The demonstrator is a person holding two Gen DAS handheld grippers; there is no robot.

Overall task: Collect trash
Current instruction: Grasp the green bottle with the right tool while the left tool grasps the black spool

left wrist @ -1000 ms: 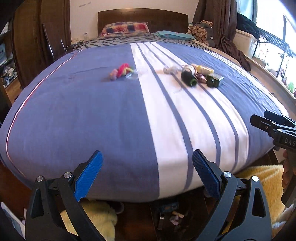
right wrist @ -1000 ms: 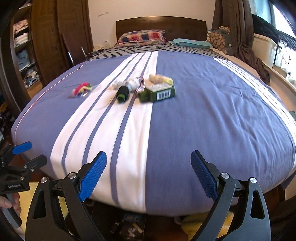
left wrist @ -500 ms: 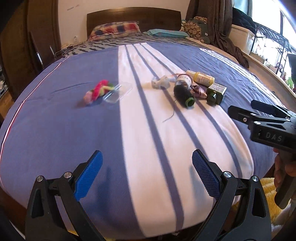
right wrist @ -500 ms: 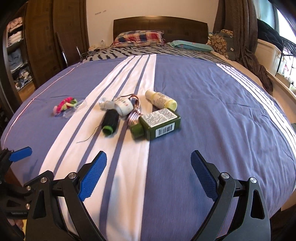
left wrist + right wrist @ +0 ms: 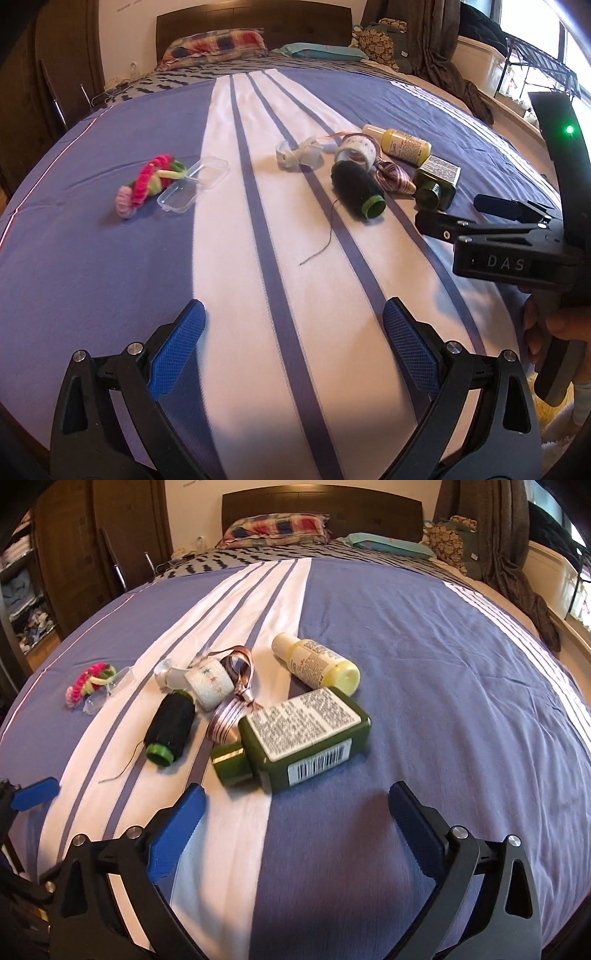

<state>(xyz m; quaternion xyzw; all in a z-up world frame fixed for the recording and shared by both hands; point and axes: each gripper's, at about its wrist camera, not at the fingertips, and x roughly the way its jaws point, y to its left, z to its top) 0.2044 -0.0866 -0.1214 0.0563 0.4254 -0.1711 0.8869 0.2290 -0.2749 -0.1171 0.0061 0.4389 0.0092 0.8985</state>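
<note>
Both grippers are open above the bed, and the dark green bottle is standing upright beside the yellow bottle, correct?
Not quite. The dark green bottle lies on its side, label up, as the right wrist view shows. It is beside the yellow bottle, and the left gripper and right gripper are open above the bed.

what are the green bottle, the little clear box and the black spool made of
Green bottle: likely glossy dark plastic, shiny highlights, printed paper label. Clear box: transparent hard plastic, the bedspread shows through it. Black spool: matte black thread wound on a core with a green plastic-looking end, one loose strand trailing.
</note>
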